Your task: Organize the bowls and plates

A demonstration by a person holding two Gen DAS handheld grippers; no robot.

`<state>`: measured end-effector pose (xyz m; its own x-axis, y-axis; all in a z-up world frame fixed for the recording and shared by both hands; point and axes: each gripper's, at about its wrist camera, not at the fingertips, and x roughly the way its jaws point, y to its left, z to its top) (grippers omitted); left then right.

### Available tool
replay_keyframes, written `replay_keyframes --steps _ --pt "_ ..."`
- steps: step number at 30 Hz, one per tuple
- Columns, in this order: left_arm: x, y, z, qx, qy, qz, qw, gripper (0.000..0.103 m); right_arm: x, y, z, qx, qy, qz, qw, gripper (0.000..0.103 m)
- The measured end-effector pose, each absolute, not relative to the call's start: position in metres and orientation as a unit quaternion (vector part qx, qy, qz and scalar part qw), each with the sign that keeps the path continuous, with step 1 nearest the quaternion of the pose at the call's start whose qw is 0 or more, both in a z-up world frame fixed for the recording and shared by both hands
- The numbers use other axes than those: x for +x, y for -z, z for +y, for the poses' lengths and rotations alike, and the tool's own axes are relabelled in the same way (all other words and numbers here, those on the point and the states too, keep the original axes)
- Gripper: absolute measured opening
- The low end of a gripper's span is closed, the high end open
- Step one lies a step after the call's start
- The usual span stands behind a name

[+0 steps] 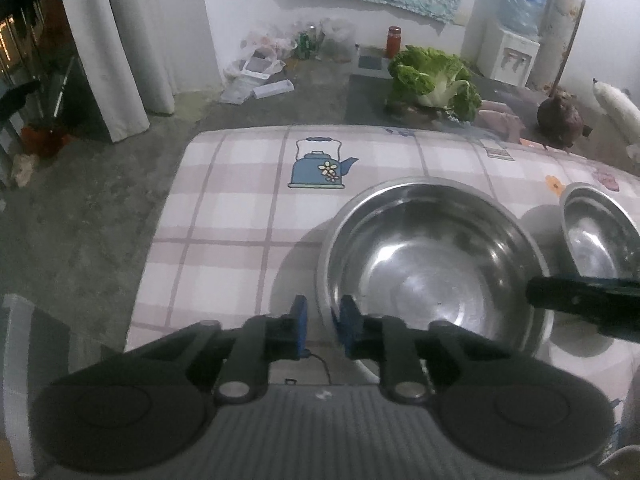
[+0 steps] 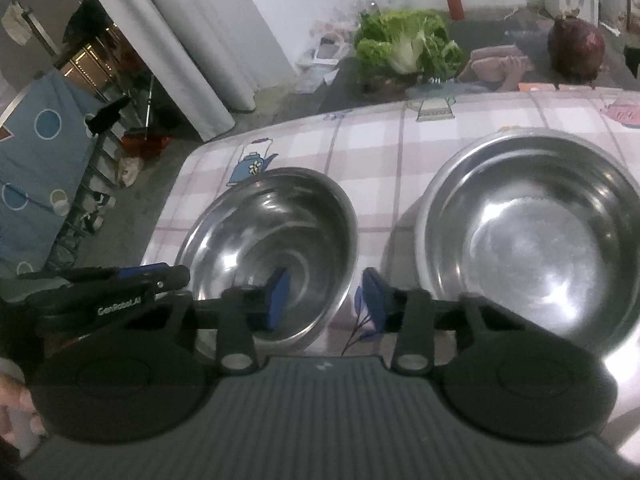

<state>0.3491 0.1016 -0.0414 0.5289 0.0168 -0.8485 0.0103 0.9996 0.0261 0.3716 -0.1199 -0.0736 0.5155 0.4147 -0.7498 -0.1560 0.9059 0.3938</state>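
Here we see 2 steel bowls side by side on a table covered with a pink checked cloth (image 1: 240,216) printed with a blue kettle (image 1: 320,168). The left bowl (image 1: 432,260) sits near the cloth's left edge, the larger right bowl (image 2: 532,236) just beside it, apart.

Our left gripper (image 1: 323,326) has its blue pads nearly together over the left bowl's near rim, which stands between them; we take it as gripped.

Our right gripper (image 2: 326,296) stands partly open across that same bowl's right rim, 1 pad (image 2: 280,296) inside the bowl, the other outside over the cloth. We cannot tell whether either pad touches the rim.

Beyond the table lie a leafy cabbage (image 1: 436,78) and a red jar (image 1: 393,42).
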Motion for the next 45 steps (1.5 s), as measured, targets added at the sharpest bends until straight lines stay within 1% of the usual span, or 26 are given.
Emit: replay_keyframes --steps 4,6,11,15,20,21,22,23,24,29,37,45 --pt "0.349 0.042 0.102 0.008 -0.009 0.487 0.873 0.013 0.376 0.082 -0.117 0.14 -0.165 0.47 0.856 0.023" --pt "0.348 0.04 0.103 0.005 -0.009 0.491 0.871 0.013 0.376 0.084 -0.119 0.146 -0.167 0.476 0.851 0.021" --pt "0.346 0.039 0.108 -0.004 -0.007 0.498 0.867 0.013 0.371 0.079 -0.12 0.147 -0.18 0.475 0.849 0.02" --pt "0.346 0.04 0.107 0.003 -0.01 0.497 0.868 0.014 0.374 0.086 -0.117 0.141 -0.18 0.481 0.846 0.019" --pt "0.351 0.044 0.104 0.017 -0.012 0.508 0.861 0.022 0.376 0.092 -0.113 0.138 -0.18 0.486 0.844 0.018" --pt "0.352 0.045 0.104 0.017 -0.011 0.512 0.859 0.022 0.377 0.093 -0.112 0.138 -0.181 0.486 0.844 0.018" --pt "0.353 0.046 0.104 0.016 -0.011 0.514 0.858 0.023 0.378 0.094 -0.111 0.137 -0.181 0.487 0.844 0.017" --pt "0.354 0.047 0.104 0.016 -0.01 0.518 0.855 0.019 0.379 0.095 -0.11 0.136 -0.181 0.488 0.843 0.017" --pt "0.354 0.047 0.104 0.015 -0.01 0.52 0.854 0.018 0.38 0.095 -0.11 0.137 -0.181 0.488 0.843 0.015" --pt "0.35 0.044 0.101 0.017 -0.006 0.516 0.856 0.019 0.379 0.086 -0.11 0.133 -0.184 0.473 0.851 0.014" --pt "0.355 0.055 0.097 0.022 -0.01 0.533 0.846 0.022 0.384 0.103 -0.107 0.14 -0.18 0.494 0.839 0.014" --pt "0.35 0.047 0.094 0.031 -0.011 0.523 0.852 0.022 0.379 0.095 -0.103 0.132 -0.18 0.485 0.846 0.015"
